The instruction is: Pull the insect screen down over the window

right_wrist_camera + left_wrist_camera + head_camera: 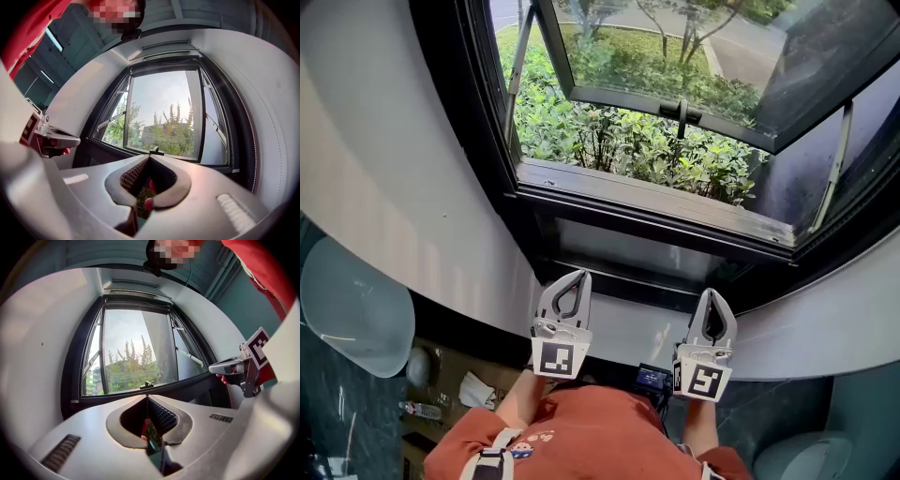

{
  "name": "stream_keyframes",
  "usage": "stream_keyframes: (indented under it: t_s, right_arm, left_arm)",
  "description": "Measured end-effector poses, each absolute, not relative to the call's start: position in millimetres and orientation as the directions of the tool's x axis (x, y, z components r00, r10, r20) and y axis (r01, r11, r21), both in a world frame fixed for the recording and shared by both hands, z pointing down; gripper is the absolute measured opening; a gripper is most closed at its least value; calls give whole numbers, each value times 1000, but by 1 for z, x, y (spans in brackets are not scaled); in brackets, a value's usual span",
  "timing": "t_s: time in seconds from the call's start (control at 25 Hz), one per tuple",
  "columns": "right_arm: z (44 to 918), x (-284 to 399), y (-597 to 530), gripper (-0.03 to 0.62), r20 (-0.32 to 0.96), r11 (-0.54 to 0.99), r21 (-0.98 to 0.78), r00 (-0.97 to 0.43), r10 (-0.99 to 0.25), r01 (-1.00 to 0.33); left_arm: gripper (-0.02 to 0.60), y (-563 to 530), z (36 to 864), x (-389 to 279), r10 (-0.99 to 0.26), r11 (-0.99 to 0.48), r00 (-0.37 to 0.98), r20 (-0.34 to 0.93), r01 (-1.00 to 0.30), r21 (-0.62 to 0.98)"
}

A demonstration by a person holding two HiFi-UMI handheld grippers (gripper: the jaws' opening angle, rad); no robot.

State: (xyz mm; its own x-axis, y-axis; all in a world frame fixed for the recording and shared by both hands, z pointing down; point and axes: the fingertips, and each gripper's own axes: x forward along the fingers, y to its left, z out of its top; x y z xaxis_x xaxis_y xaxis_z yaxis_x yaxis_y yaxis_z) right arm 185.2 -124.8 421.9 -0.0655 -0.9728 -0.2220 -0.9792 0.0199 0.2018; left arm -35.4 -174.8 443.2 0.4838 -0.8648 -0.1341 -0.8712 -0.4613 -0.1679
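Note:
The window (675,202) has a black frame, and its glass sash (680,56) is swung outward over green shrubs. A black handle (680,112) sits on the sash's lower rail. No screen mesh shows over the opening; a pale strip (133,285) runs across the top of the frame. My left gripper (573,276) and right gripper (713,296) are held side by side below the sill, both shut with nothing between the jaws. In the left gripper view the left gripper (148,398) points at the window, with the right gripper (229,367) beside it. The right gripper (150,158) faces the same window.
White curved walls (403,187) flank the window recess on both sides. A pale rounded object (352,309) sits low at the left, above a brown box (441,384) of small items on the dark floor. Shrubs (628,145) grow just outside.

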Motion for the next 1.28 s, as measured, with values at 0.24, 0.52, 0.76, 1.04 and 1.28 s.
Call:
stream_keyframes:
  t_s: [0.24, 0.52, 0.76, 1.04, 1.28]
  right_arm:
    - [419, 187, -127, 9, -232, 15, 202, -62, -971, -979]
    - [411, 183, -129, 11, -252, 15, 216, -70, -965, -976]
    - [404, 180, -131, 11, -271, 12, 231, -76, -959, -973]
    - [390, 179, -133, 11, -304, 6, 245, -83, -949, -970]
    - [376, 178, -135, 11, -340, 1, 261, -92, -936, -965]
  left_arm:
    - [8, -176, 440, -34, -865, -459, 483, -136, -871, -173]
    - [8, -177, 432, -34, -864, -456, 483, -146, -871, -182]
    - [8, -179, 421, -35, -859, -451, 483, -170, -870, -197]
    - [6, -180, 405, -37, -849, -442, 484, -212, -871, -216]
    - [5, -180, 389, -35, -835, -433, 489, -254, -867, -245]
